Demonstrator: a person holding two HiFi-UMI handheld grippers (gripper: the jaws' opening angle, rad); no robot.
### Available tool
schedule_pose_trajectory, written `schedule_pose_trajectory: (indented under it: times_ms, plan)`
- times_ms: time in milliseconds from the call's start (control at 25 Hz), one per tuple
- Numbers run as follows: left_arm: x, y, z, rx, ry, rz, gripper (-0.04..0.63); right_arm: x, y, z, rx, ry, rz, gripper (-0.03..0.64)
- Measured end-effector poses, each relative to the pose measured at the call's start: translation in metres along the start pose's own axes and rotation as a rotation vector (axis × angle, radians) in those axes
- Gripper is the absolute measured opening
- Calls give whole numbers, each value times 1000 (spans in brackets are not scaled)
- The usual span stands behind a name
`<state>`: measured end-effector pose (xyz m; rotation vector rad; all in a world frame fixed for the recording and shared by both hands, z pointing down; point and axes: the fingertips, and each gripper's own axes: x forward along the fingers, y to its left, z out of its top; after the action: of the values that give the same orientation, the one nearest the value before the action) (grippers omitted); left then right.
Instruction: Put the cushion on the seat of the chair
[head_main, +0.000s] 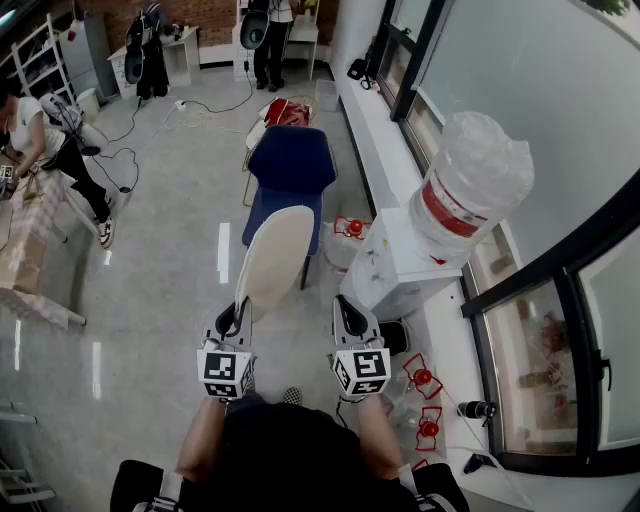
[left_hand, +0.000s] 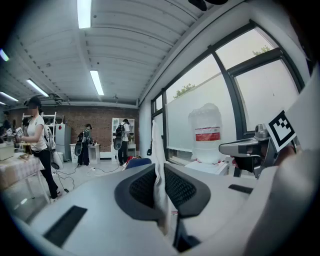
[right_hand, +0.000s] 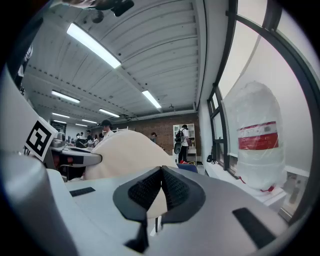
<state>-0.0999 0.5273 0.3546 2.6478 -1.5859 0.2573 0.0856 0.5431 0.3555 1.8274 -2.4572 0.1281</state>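
A cream oval cushion (head_main: 275, 255) hangs on edge in front of me, over the floor just short of the blue chair (head_main: 290, 165). My left gripper (head_main: 235, 315) is shut on the cushion's near lower rim; in the left gripper view the pale fabric edge (left_hand: 159, 165) stands pinched between the dark pads. My right gripper (head_main: 345, 310) is level beside it, to the right, shut with nothing in it. In the right gripper view its jaws (right_hand: 161, 172) meet and the cushion (right_hand: 125, 150) bulges to the left, behind them. The chair seat is bare.
A white water dispenser (head_main: 395, 265) with a large wrapped bottle (head_main: 470, 190) stands close on the right by the window ledge. Red-capped bottle holders (head_main: 420, 378) lie on the floor. A person (head_main: 40, 130) sits at a table on the left; others (head_main: 270, 40) stand at the back.
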Motion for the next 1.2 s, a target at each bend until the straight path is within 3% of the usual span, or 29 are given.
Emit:
schedule_pose_trajectory:
  times_ms: [800, 1200]
  plan:
    - [19, -5, -1, 29, 21, -7, 38, 9, -21, -13, 51, -5, -16, 31]
    - [72, 13, 0, 22, 36, -28, 38, 55, -41, -23, 82, 27, -41, 31]
